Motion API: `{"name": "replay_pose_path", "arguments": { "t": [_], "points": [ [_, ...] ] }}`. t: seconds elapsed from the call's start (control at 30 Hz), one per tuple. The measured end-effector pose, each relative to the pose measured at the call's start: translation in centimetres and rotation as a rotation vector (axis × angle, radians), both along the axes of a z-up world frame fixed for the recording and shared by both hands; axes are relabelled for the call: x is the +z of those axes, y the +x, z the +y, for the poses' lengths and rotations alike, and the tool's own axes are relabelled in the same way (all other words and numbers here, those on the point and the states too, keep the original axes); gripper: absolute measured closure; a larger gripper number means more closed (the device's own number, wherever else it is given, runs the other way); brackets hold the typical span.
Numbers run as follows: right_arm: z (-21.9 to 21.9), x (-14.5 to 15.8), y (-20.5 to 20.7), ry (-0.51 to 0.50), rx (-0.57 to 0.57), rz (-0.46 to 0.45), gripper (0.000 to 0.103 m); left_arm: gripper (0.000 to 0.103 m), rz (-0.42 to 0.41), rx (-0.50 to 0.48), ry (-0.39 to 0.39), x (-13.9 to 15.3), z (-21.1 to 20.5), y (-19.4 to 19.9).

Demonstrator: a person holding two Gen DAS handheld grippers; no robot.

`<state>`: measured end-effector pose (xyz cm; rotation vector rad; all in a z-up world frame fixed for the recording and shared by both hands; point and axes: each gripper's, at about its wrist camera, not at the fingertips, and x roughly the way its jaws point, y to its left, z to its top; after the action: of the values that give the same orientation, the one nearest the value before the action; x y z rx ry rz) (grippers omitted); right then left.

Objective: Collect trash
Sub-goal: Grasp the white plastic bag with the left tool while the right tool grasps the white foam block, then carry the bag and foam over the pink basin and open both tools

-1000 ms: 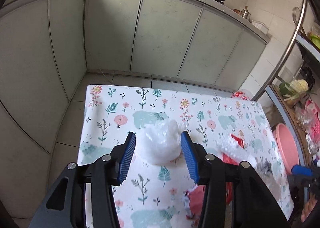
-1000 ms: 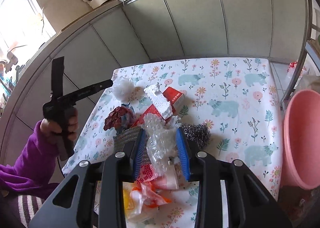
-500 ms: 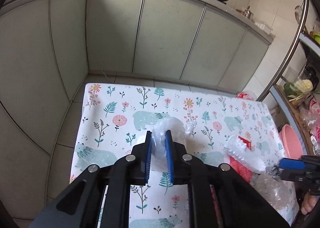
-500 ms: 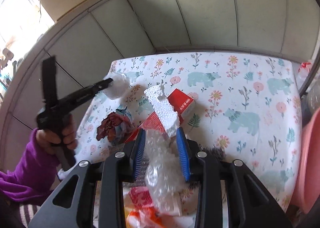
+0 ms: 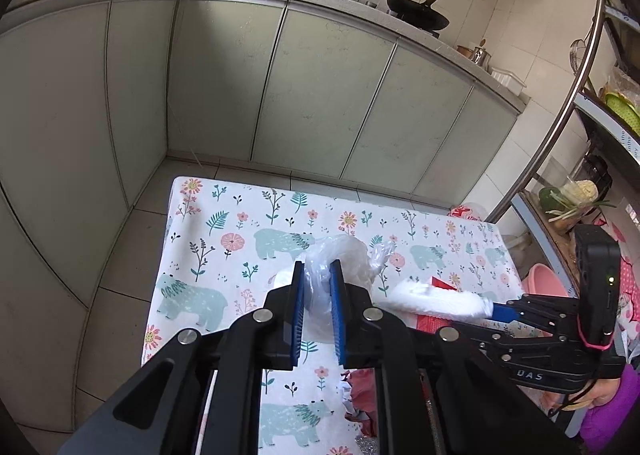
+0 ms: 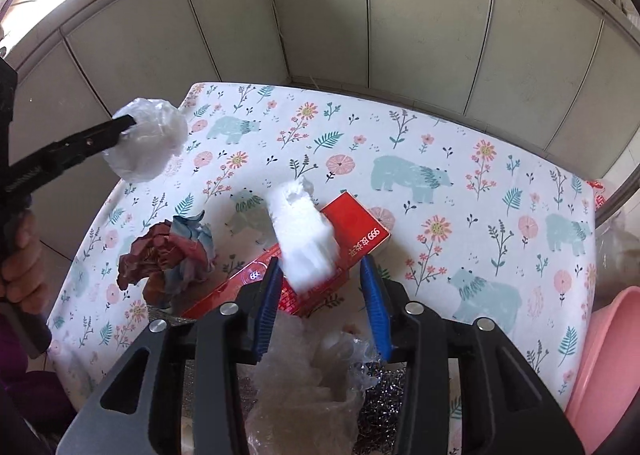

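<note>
My left gripper (image 5: 317, 275) is shut on a crumpled clear plastic bag (image 5: 344, 259) and holds it above the floral tablecloth (image 5: 224, 251); the bag also shows in the right wrist view (image 6: 148, 147). My right gripper (image 6: 320, 267) is open around the near end of a white foam piece (image 6: 304, 231) that lies on a red box (image 6: 360, 239). The foam also shows in the left wrist view (image 5: 436, 301). Bubble wrap (image 6: 304, 387) lies under the right gripper's body.
A crumpled red and blue wrapper (image 6: 172, 255) lies left of the red box. A steel scourer (image 6: 384, 387) sits near the table's front. A pink basin (image 6: 608, 367) stands at the right, off the table. Kitchen cabinets (image 5: 320, 95) line the far side.
My left gripper closed on the plastic bag and lifted it. My right gripper let go of the bubble wrap, opened wider and moved forward to the foam piece.
</note>
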<state>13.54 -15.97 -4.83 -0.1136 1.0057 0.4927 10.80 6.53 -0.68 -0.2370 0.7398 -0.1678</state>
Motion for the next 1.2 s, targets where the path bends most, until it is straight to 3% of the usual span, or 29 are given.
{"name": "replay_pose_path", "arguments": {
  "t": [0.03, 0.07, 0.1, 0.27, 0.37, 0.47, 0.6, 1.0, 1.03, 1.1, 1.2],
  "points": [
    [-0.1, 0.1, -0.1, 0.004, 0.004, 0.000, 0.068, 0.092, -0.007, -0.003, 0.000, 0.2, -0.1, -0.2],
    [-0.1, 0.1, -0.2, 0.015, 0.008, 0.005, 0.083, 0.092, -0.013, -0.006, 0.001, 0.4, -0.1, -0.4],
    [-0.1, 0.3, -0.2, 0.025, 0.007, 0.003, 0.085, 0.092, -0.019, -0.005, 0.005, 0.6, -0.2, -0.7],
    [-0.1, 1.2, -1.2, 0.013, 0.022, -0.026, 0.083, 0.092, -0.025, -0.002, -0.003, 1.3, 0.0, -1.8],
    [-0.6, 1.0, -1.3, -0.001, 0.034, 0.008, 0.068, 0.092, -0.016, 0.005, -0.012, 1.2, 0.3, -2.1],
    [-1.6, 1.6, -1.4, 0.016, 0.044, -0.001, 0.060, 0.091, -0.017, 0.000, -0.028, 1.2, 0.5, -2.3],
    [-1.6, 2.1, -0.7, 0.011, 0.081, -0.014, 0.056, 0.091, -0.029, -0.023, -0.037, 1.4, 0.4, -2.5],
    [1.1, 2.0, 0.8, -0.062, 0.177, -0.095, 0.056, 0.091, -0.027, -0.038, -0.040, 1.2, 0.3, -2.4],
    [1.3, 1.9, 0.9, -0.074, 0.166, -0.096, 0.058, 0.091, -0.027, -0.038, -0.039, 1.2, 0.2, -2.4],
    [1.4, 1.5, 1.1, -0.080, 0.148, -0.071, 0.076, 0.091, -0.028, -0.040, -0.040, 1.4, 0.0, -2.4],
    [0.8, 1.5, 0.9, -0.049, 0.123, -0.063, 0.077, 0.091, -0.038, -0.053, -0.034, 1.6, -0.4, -2.8]
  ]
}}
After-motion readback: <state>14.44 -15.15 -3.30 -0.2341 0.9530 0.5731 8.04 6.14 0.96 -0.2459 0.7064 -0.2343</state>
